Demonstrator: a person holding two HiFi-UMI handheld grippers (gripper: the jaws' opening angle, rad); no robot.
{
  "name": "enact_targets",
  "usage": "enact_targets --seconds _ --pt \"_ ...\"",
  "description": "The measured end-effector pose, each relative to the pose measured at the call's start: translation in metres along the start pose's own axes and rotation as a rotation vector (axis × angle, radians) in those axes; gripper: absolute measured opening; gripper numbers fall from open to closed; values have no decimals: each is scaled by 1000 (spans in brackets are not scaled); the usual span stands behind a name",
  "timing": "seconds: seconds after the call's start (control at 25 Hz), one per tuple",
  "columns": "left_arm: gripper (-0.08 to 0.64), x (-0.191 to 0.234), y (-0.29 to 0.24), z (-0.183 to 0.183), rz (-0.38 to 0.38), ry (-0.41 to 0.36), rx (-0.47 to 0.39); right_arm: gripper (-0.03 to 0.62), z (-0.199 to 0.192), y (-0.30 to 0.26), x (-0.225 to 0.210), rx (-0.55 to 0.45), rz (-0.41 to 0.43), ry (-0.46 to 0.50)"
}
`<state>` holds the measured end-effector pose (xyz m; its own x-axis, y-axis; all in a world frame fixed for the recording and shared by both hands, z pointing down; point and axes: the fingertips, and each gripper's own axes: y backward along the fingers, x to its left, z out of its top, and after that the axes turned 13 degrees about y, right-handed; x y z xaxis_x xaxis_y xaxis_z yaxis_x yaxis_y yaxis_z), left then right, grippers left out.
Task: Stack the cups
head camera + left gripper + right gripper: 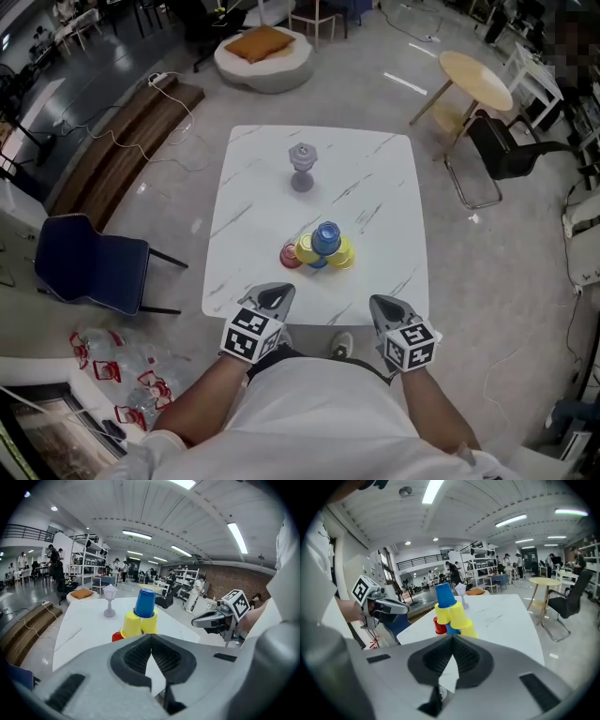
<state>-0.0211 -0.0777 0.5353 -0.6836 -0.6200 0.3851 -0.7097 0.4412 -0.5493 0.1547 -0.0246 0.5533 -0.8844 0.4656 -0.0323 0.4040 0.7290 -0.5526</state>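
A small pyramid of upside-down cups stands on the white marble table (272, 178), near its front edge. A blue cup (326, 237) tops it, resting on yellow cups (307, 249); another blue cup shows low between them, and a red cup (290, 255) stands at the left. My left gripper (277, 295) and right gripper (387, 303) hover at the table's front edge, both short of the cups, shut and holding nothing. The left gripper view shows the blue cup (145, 603) beyond its closed tips (151, 636). The right gripper view shows the same stack (458, 615) beyond its own closed tips (452, 637).
A pale goblet (302, 167) stands upright at mid-table behind the cups. Around the table are a blue chair (89, 262) at left, a round wooden table (474, 79) and a black chair (506, 145) at right, and a white pouf (262, 52) at the back.
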Motion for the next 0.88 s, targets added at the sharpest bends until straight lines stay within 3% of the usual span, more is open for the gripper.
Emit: enact_targets --seconds 0.24,0.88 --pt "8 -9 -3 -10 -6 -17 27 5 -2 -5 1 -13 12 -3" --pt "8 -2 4 0 15 -8 -5 5 12 -8 7 -40 43 2"
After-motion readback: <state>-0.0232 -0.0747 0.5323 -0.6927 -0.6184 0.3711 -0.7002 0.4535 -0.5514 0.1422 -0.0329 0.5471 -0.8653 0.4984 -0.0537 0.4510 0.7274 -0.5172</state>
